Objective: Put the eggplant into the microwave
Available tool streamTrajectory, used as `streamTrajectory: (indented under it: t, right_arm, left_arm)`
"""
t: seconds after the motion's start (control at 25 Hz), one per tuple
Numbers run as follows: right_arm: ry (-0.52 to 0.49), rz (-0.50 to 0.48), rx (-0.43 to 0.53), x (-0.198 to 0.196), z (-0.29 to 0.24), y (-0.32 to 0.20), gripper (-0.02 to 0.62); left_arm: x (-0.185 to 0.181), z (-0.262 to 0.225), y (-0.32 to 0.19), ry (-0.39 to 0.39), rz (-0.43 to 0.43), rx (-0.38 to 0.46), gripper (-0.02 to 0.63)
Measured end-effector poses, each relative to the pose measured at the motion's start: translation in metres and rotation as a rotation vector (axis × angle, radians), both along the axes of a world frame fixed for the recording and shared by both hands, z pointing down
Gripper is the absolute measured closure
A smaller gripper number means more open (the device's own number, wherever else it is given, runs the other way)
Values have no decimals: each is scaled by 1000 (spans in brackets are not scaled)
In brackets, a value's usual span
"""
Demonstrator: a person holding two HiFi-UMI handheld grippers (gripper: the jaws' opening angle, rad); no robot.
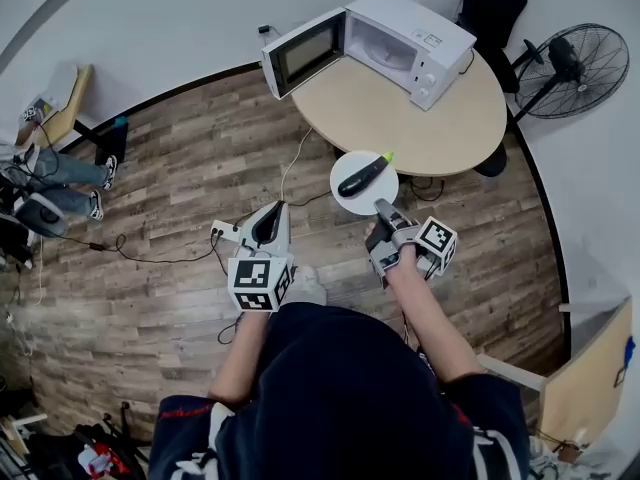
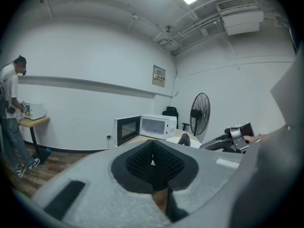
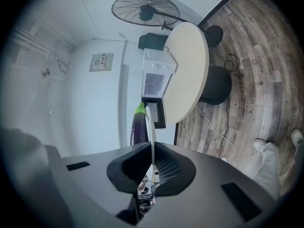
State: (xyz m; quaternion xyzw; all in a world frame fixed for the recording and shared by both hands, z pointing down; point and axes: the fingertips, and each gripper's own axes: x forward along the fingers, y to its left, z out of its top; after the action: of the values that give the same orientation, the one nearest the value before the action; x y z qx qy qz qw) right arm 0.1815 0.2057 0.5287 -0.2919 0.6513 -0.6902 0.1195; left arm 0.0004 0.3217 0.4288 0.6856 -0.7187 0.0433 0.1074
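While the right gripper is clamping the plate under the eggplant, the open microwave is lying ahead; the left gripper is hanging closed, empty.

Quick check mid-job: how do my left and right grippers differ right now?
The right gripper is shut on the rim of the white plate, carrying the eggplant; the left gripper is shut on nothing. The right one is nearer the round table; the left is farther out over the wood floor. Both point toward the open microwave.
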Motion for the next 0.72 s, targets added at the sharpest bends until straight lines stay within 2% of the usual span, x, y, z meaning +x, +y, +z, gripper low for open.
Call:
streamTrajectory:
  t: [0.32, 0.72]
  right_arm:
    - [-5, 10, 6, -54, -9, -40, 575]
    - [26, 53, -18, -102, -4, -73, 575]
  left_arm:
    - [-50, -10, -45, 5, 35, 9, 591]
    - [-100, -1, -88, 29, 92, -1, 591]
